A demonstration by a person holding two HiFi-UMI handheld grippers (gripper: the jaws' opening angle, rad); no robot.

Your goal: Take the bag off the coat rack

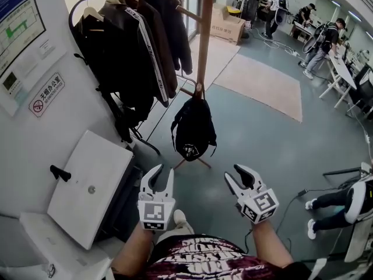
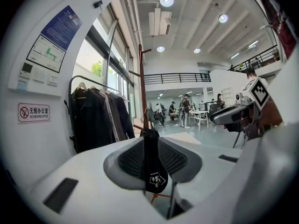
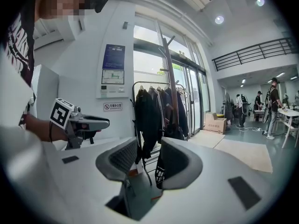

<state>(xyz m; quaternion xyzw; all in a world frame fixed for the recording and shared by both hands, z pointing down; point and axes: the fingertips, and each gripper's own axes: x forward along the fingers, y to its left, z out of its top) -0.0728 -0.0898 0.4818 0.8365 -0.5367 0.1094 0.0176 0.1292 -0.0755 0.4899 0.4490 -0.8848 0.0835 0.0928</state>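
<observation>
Bag (image 1: 193,130) on coat rack (image 1: 204,39), well beyond left tool (image 1: 165,170), right tool (image 1: 235,172)

A black bag (image 1: 194,127) of matt woven cloth carries a small white printed mark. It hangs on a coat rack (image 1: 204,39) of smooth, warm brown wood with a light sheen. The dark jackets (image 1: 140,45) are soft, dull cloth, one with a white stripe, on a thin rail (image 1: 87,2) of dark metal tube.

The left gripper (image 1: 162,177) and right gripper (image 1: 238,177) are smooth white plastic, nearly matt. Their inner pads (image 2: 133,157) are dark grey and finely ribbed, rubbery in look.

The floor (image 1: 262,139) is smooth grey-blue with a faint gloss. A box (image 1: 226,25) is plain brown cardboard. The wall (image 1: 35,144) is flat white, painted.
</observation>
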